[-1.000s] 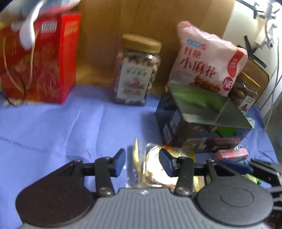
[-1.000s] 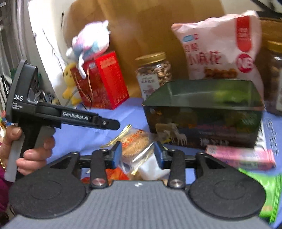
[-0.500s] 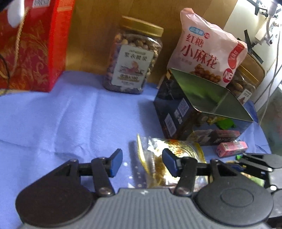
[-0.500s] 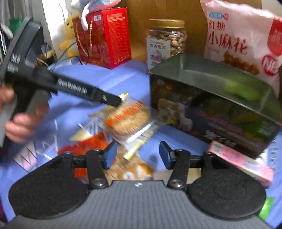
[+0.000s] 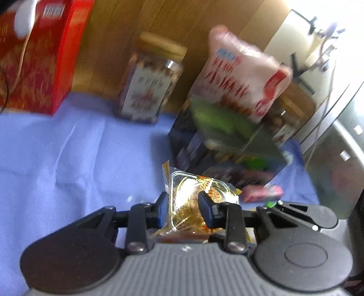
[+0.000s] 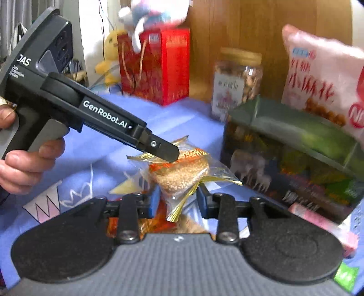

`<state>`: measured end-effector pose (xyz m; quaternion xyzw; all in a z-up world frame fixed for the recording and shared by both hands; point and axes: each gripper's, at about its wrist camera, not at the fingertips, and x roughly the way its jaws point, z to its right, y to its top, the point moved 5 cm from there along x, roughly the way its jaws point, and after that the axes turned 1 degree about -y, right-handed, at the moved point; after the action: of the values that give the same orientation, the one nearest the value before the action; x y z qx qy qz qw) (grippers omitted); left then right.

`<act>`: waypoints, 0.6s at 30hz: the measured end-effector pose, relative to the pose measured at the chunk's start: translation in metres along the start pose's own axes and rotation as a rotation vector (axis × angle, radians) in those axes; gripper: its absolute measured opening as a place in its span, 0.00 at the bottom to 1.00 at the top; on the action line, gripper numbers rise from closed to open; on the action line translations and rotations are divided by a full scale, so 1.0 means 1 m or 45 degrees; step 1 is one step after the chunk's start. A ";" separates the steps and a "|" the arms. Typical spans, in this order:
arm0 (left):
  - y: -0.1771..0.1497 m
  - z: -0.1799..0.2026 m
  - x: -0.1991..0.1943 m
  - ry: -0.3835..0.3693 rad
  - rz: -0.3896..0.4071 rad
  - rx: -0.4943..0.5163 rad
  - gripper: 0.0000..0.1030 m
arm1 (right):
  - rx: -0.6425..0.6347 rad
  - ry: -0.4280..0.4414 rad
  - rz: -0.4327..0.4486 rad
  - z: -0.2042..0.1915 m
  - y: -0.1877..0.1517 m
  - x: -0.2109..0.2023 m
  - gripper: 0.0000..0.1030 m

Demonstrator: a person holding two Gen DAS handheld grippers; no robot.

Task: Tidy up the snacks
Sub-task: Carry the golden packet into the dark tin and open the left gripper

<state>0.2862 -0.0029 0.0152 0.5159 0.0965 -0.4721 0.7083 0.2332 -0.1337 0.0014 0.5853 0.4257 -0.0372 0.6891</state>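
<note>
Lifted since half a second ago, the clear gold-edged packet holding a round sesame cake (image 6: 182,173) now hangs clear of the blue cloth-covered desk (image 6: 109,141), pinched at its upper edge by the left claw (image 6: 167,156), whose jaws have narrowed onto the wrapper. In that claw's own view the blue-padded fingers (image 5: 162,211) press the packet (image 5: 193,200) from both sides. The right claw (image 6: 176,201) sits just below and nearer, its jaws apart with the packet's lower gold fringe hanging between them; whether the pads touch it cannot be told. Immediately right of the packet stands the open dark rectangular tin box with printed sides (image 6: 291,164), and a pink flat carton (image 6: 323,225) lies against its near side. Behind the tin lean a pink-and-white bag of fried twists (image 6: 323,82) and a clear plastic nut jar with a tan lid (image 6: 236,82). At far left stand a red gift box with gold cord handles (image 6: 157,68) and plush toys (image 6: 157,16).
</note>
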 end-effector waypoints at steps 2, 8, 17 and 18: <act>0.016 0.015 -0.010 -0.022 0.060 0.034 0.27 | 0.005 -0.015 0.073 0.005 0.012 -0.016 0.36; 0.069 0.062 0.005 -0.013 0.172 0.175 0.28 | -0.013 -0.119 0.203 0.046 0.056 -0.037 0.36; 0.085 0.070 0.084 0.103 0.108 0.194 0.27 | 0.069 -0.257 0.107 0.113 0.068 0.004 0.40; 0.084 0.070 0.088 0.122 0.104 0.197 0.27 | 0.074 -0.270 0.111 0.115 0.062 0.001 0.40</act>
<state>0.3735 -0.1085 0.0456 0.5946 0.0724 -0.4236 0.6796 0.3307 -0.2105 0.0433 0.6157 0.3235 -0.0812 0.7139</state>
